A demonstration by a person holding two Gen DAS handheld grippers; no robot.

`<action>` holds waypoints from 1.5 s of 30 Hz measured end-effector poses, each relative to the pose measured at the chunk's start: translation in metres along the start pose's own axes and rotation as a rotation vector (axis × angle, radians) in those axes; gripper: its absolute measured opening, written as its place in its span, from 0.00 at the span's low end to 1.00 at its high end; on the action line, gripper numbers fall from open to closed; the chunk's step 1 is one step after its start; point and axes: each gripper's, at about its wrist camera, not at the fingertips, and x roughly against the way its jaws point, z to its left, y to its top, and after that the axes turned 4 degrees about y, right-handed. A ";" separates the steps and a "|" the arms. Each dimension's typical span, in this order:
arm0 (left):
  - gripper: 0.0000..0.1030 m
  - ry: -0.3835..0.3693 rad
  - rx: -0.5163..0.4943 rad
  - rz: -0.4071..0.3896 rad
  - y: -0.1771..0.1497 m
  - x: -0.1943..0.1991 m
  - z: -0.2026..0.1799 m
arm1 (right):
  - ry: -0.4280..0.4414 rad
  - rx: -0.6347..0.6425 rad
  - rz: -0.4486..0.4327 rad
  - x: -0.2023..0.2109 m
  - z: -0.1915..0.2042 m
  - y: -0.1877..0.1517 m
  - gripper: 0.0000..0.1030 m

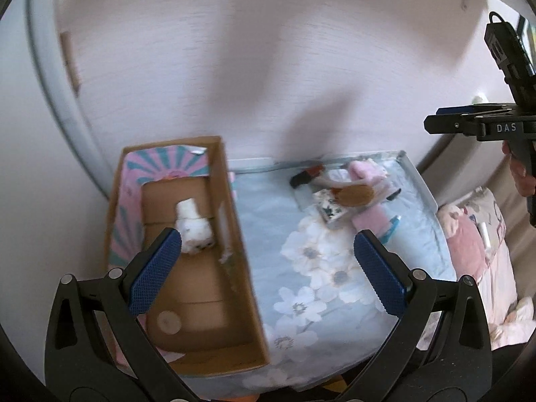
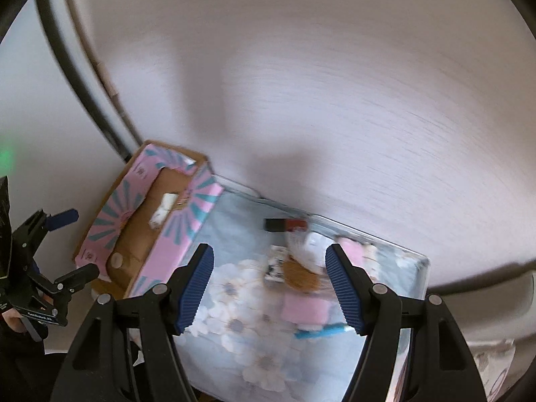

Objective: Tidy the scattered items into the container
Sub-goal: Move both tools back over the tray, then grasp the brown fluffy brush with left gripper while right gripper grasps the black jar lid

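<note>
A cardboard box (image 1: 234, 234) with pink and teal printed flaps stands at the left of a floral-covered table (image 1: 301, 268). A white rolled item (image 1: 192, 227) lies inside it, also visible in the right wrist view (image 2: 164, 209). A heap of scattered items lies at the table's far right: a pink plush (image 1: 366, 217), a brown round piece (image 1: 356, 196), a patterned small box (image 1: 330, 212), a black and red item (image 1: 306, 174) and a teal pen (image 2: 321, 331). My left gripper (image 1: 268, 268) is open above the box's right wall. My right gripper (image 2: 269, 284) is open above the heap (image 2: 301, 274).
A pale wall (image 1: 251, 67) runs behind the table. Pink and cream cushions (image 1: 469, 244) lie to the right of the table. The box in the right wrist view (image 2: 174, 244) sits close to the wall at the table's left.
</note>
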 end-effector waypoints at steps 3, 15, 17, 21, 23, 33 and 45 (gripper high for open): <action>1.00 -0.021 -0.025 0.006 0.006 -0.010 -0.017 | -0.021 -0.041 -0.005 0.003 -0.023 -0.011 0.63; 1.00 -0.114 -0.033 0.104 0.025 -0.079 -0.100 | 0.012 -0.160 0.056 -0.023 -0.124 -0.070 0.63; 1.00 -0.108 -0.015 0.126 0.028 -0.099 -0.113 | 0.018 -0.170 0.066 -0.035 -0.140 -0.081 0.63; 1.00 -0.113 0.038 0.155 0.031 -0.133 -0.128 | 0.025 -0.174 0.091 -0.063 -0.164 -0.106 0.63; 1.00 -0.095 0.054 0.165 0.031 -0.151 -0.135 | 0.028 -0.164 0.100 -0.077 -0.175 -0.119 0.63; 0.96 -0.010 0.134 0.204 0.031 -0.218 -0.151 | 0.068 -0.050 0.063 -0.141 -0.189 -0.138 0.63; 0.50 -0.004 0.176 0.243 0.026 -0.246 -0.158 | 0.106 -0.001 0.035 -0.179 -0.196 -0.133 0.63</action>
